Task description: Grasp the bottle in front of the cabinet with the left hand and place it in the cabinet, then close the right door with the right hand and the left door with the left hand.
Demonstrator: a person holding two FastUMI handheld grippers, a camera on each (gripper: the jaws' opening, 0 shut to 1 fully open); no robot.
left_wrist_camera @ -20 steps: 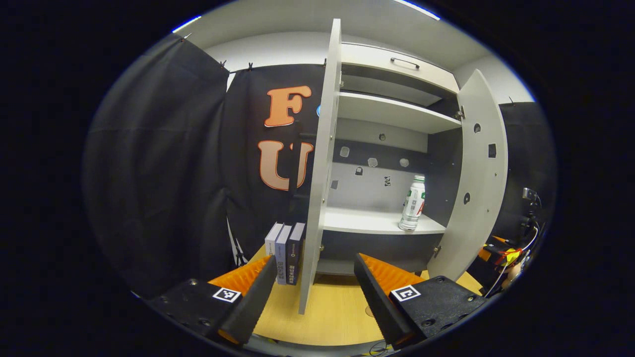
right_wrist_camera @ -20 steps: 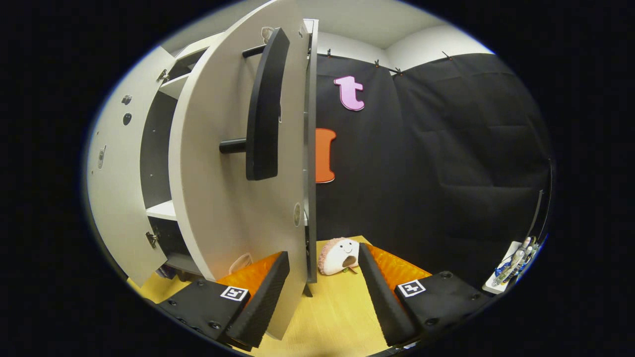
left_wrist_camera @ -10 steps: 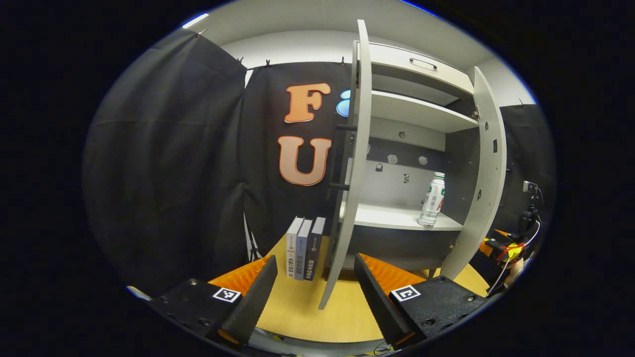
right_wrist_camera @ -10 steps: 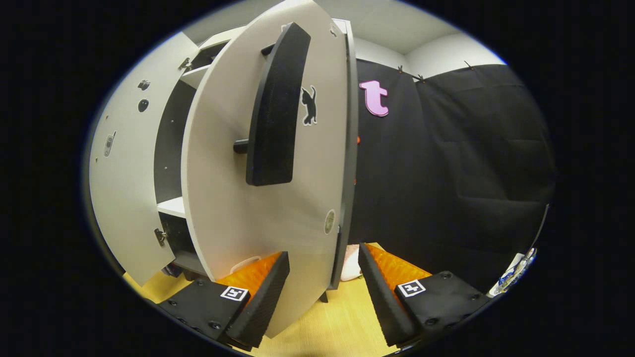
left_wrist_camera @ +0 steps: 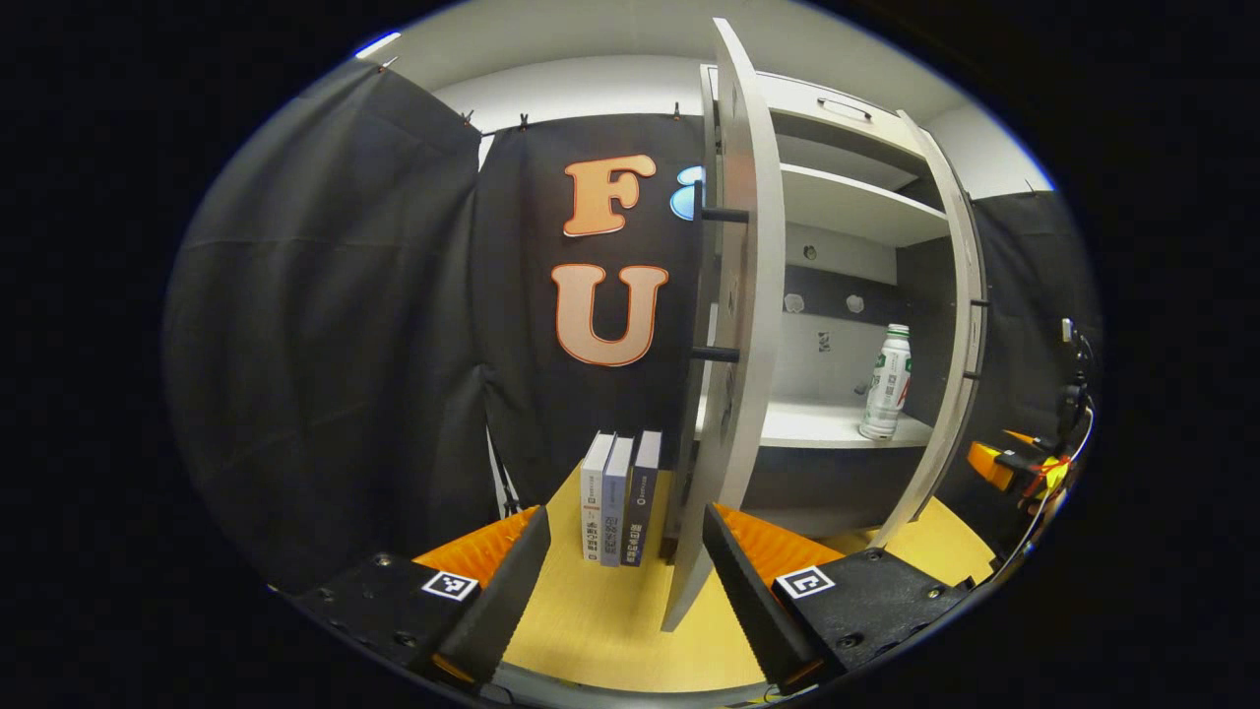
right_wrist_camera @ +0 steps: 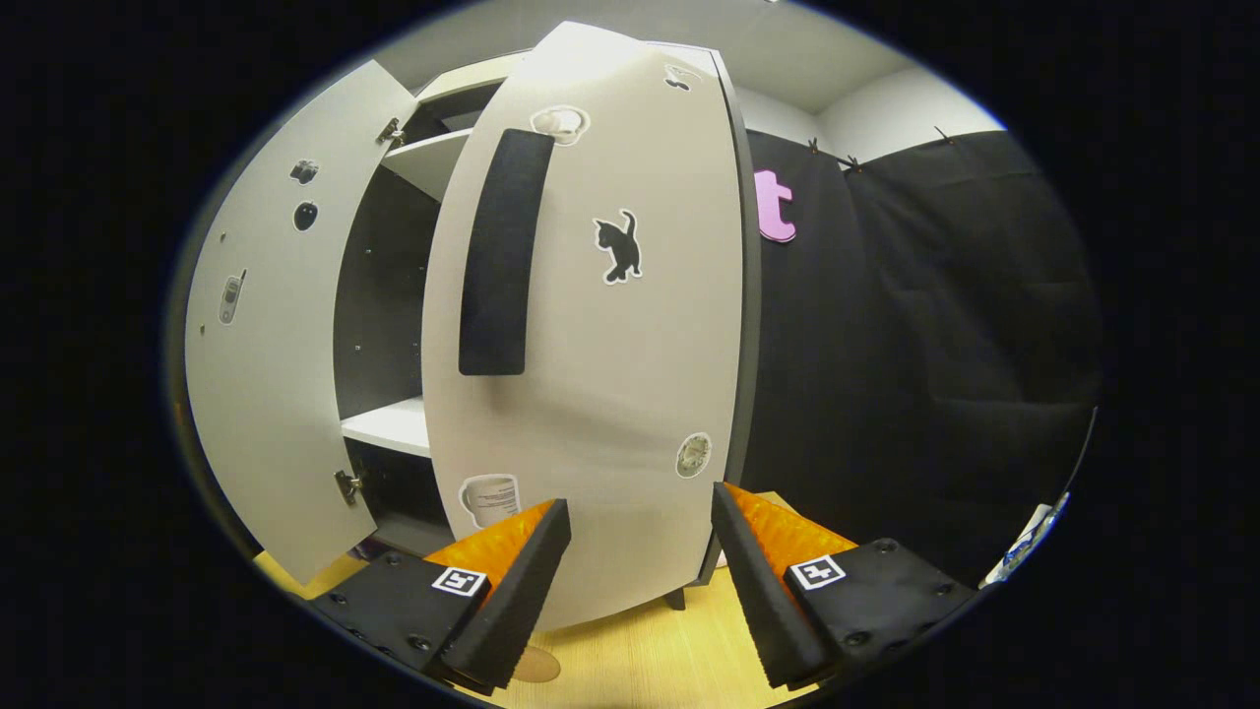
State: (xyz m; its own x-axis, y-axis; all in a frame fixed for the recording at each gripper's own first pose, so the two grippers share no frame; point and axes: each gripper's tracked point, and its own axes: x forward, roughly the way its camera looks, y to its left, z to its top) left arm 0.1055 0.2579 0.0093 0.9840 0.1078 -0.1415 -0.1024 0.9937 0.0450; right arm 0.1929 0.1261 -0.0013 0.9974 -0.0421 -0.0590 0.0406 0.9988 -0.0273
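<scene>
The white bottle (left_wrist_camera: 886, 382) with a green cap stands upright on the cabinet's lower shelf (left_wrist_camera: 802, 425), near its right end. My left gripper (left_wrist_camera: 625, 522) is open and holds nothing. The left door (left_wrist_camera: 733, 325) stands edge-on just beyond it, its bottom corner reaching down between the fingers. The right door (left_wrist_camera: 960, 315) is partly swung in. In the right gripper view, my right gripper (right_wrist_camera: 642, 504) is open, close in front of the right door's (right_wrist_camera: 610, 374) outer face, below its black handle (right_wrist_camera: 502, 251). I cannot tell if it touches. The left door (right_wrist_camera: 266, 335) hangs wide open.
Three books (left_wrist_camera: 615, 502) stand upright on the yellow tabletop (left_wrist_camera: 591, 630) left of the cabinet. An upper shelf (left_wrist_camera: 847, 202) and a drawer sit above. Orange gear with cables (left_wrist_camera: 999, 463) lies at the far right. Black cloth walls surround the booth.
The right door has swung far towards closed and now faces my right gripper, hiding the plush toy. The left gripper's view has shifted, so the left door is now seen from outside.
</scene>
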